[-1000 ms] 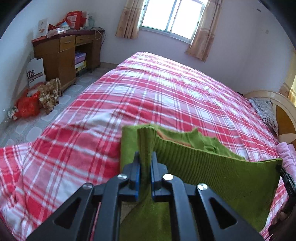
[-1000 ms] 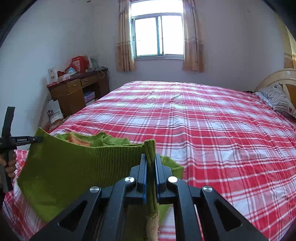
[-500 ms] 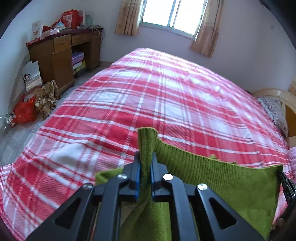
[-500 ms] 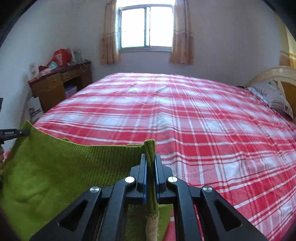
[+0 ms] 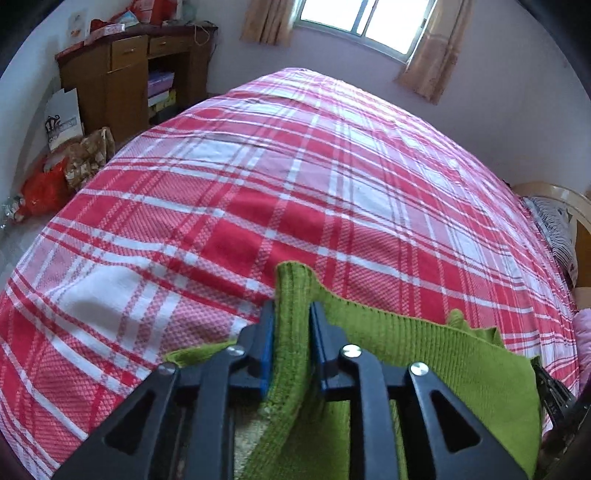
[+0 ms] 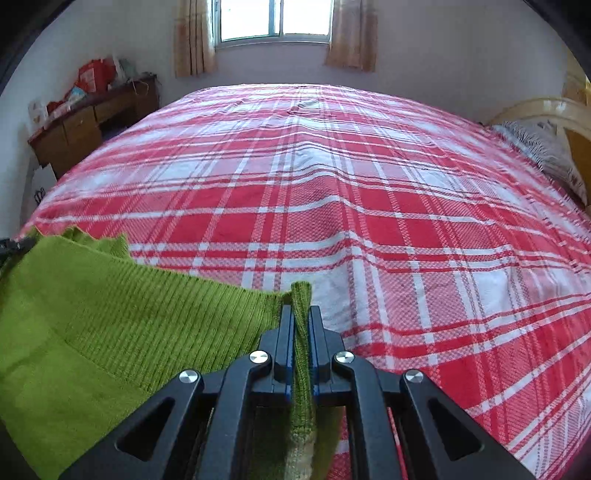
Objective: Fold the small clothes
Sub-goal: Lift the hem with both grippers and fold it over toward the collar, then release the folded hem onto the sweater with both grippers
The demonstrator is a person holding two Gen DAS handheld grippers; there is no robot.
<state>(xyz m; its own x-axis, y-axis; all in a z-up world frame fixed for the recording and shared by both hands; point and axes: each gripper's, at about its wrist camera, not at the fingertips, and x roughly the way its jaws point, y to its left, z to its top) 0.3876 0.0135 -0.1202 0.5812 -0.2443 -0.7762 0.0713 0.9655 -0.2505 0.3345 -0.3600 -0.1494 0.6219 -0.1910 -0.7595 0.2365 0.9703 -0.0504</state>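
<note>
Both grippers have been carried forward and lowered over the bed since a second ago, so that the plaid cover now fills more of each view and the window has slid to the top edge. The green knitted garment, held high and stretched before, is now seen lying lower, close above the red and white cover at the near edge of the bed.

In the left wrist view, the fingers of the left gripper are opening; a ribbed corner of the garment is still standing between them, filling the widened gap, and it cannot be told whether it is still pressed. The knit is spread from there toward the right, where the tip of the other tool is glimpsed at the frame edge.

In the right wrist view, the fingers of the right gripper are closed tight on the opposite ribbed corner, a narrow green strip being pinched between the blue pads. The cloth is draped away to the left.

A wooden desk with clutter is seen by the far wall, bags on the floor beside it, and a pillow at the headboard.
</note>
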